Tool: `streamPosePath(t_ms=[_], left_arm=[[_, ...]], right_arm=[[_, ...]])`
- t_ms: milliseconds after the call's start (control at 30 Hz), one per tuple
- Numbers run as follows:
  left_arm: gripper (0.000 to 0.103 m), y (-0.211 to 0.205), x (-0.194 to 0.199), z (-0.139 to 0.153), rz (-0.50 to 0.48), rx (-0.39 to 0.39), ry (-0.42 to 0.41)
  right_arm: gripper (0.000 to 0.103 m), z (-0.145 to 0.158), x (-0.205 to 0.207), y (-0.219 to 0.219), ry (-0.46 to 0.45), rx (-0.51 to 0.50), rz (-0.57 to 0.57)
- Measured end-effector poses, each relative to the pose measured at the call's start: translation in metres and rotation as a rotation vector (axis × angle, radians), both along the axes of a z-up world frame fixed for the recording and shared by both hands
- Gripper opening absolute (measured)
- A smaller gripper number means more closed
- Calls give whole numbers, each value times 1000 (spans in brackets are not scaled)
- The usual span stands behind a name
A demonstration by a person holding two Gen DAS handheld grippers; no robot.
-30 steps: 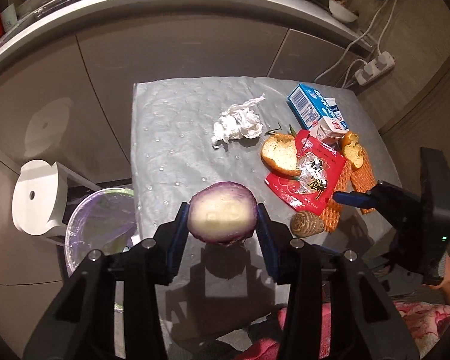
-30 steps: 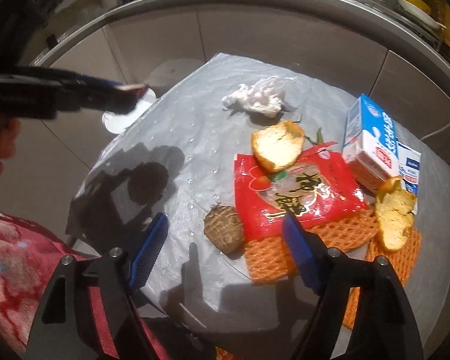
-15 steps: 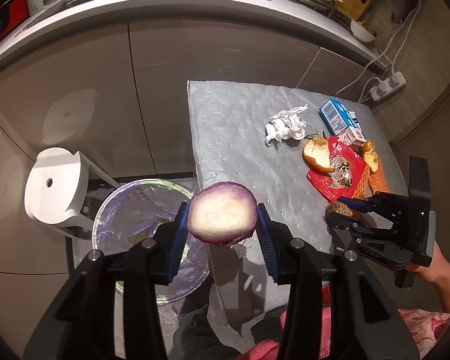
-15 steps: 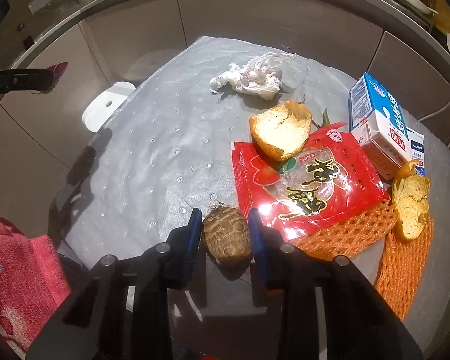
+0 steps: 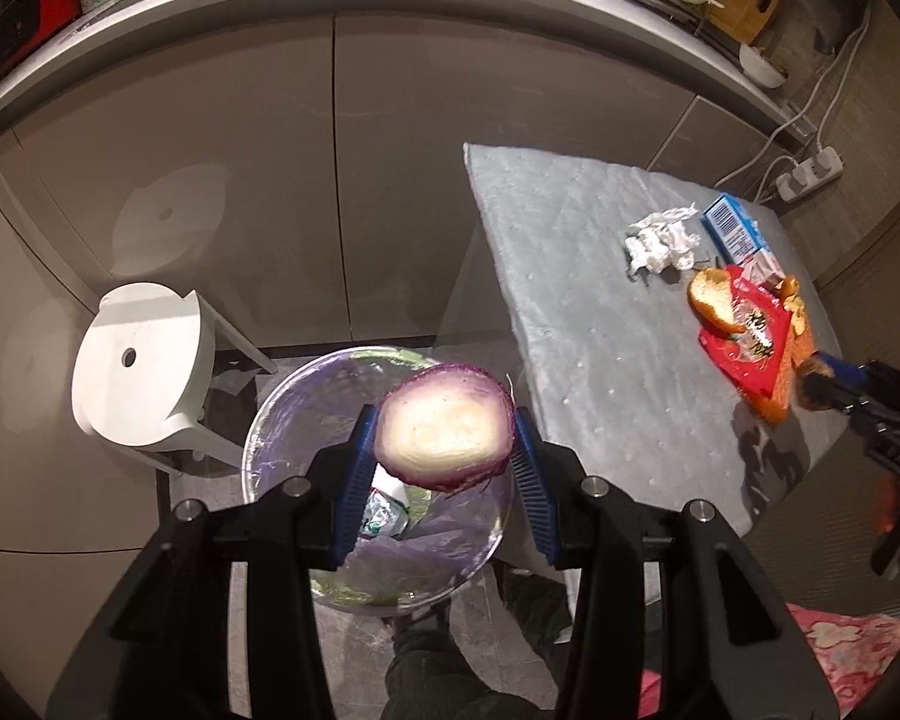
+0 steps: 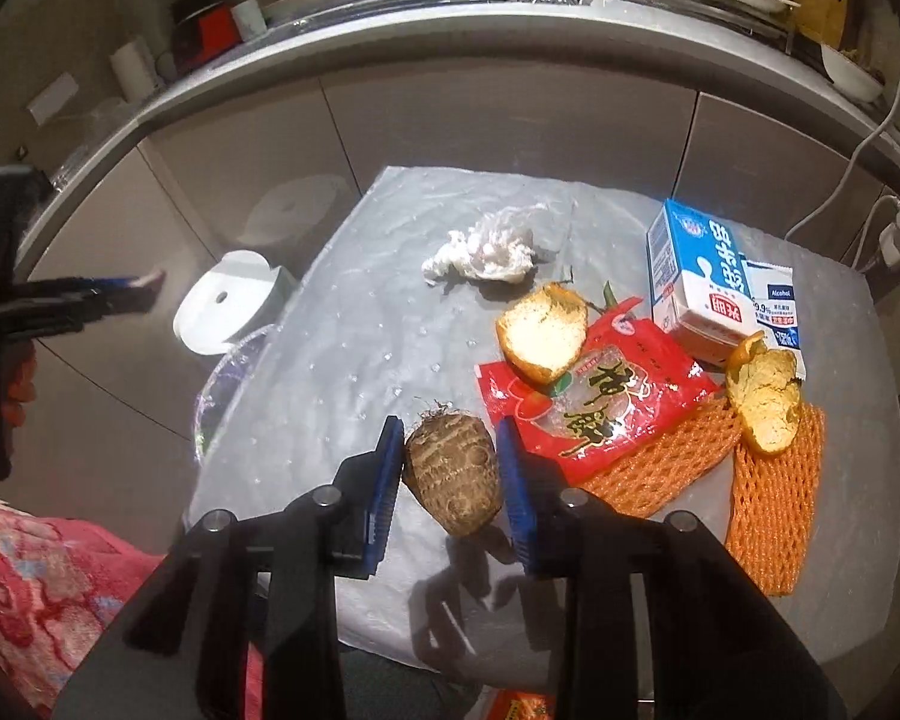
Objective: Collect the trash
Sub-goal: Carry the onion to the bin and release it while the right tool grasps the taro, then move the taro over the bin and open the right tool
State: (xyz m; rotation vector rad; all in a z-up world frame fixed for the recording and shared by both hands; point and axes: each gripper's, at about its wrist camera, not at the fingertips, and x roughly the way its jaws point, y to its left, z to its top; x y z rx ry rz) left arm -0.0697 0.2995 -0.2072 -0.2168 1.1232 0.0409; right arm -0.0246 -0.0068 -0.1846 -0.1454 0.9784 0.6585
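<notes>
My left gripper [image 5: 444, 450] is shut on a purple-skinned onion half [image 5: 444, 423] and holds it over the clear-lined trash bin [image 5: 282, 420] on the floor left of the table. My right gripper [image 6: 450, 462] is shut on a brown taro root [image 6: 453, 471], lifted a little above the table's near edge. On the table [image 6: 360, 330] lie a crumpled tissue [image 6: 486, 249], two orange peels [image 6: 543, 333], a red snack wrapper [image 6: 600, 402], orange foam netting [image 6: 774, 498] and a blue milk carton [image 6: 699, 273].
A white stool [image 5: 138, 360] stands left of the bin. Cabinet fronts [image 5: 390, 150] run behind the table under a counter. A power strip [image 5: 807, 171] hangs at the back right. A wipe packet [image 6: 774, 306] lies beside the carton.
My left gripper has carried the onion half left, off the table and over the bin. My right gripper has closed on the taro root and raised it slightly.
</notes>
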Motion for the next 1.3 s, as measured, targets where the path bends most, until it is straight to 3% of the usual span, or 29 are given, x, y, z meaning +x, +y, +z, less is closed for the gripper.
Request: streamPosePath(t_ms=[367, 633, 767, 900, 1167, 1300], left_arm=[[43, 18, 10, -115, -78, 23, 202], [44, 19, 14, -145, -119, 12, 255], [48, 18, 12, -145, -149, 3, 267], [67, 15, 11, -135, -154, 13, 233], [70, 19, 10, -113, -142, 2, 193], [75, 24, -1, -77, -120, -4, 136]], right_arm=[[32, 62, -27, 36, -64, 47, 29], [32, 71, -38, 53, -51, 32, 25], [32, 70, -41, 62, -46, 26, 34], [32, 70, -42, 71, -44, 26, 49], [32, 67, -45, 87, -36, 32, 90], [32, 58, -45, 101, -16, 36, 113]])
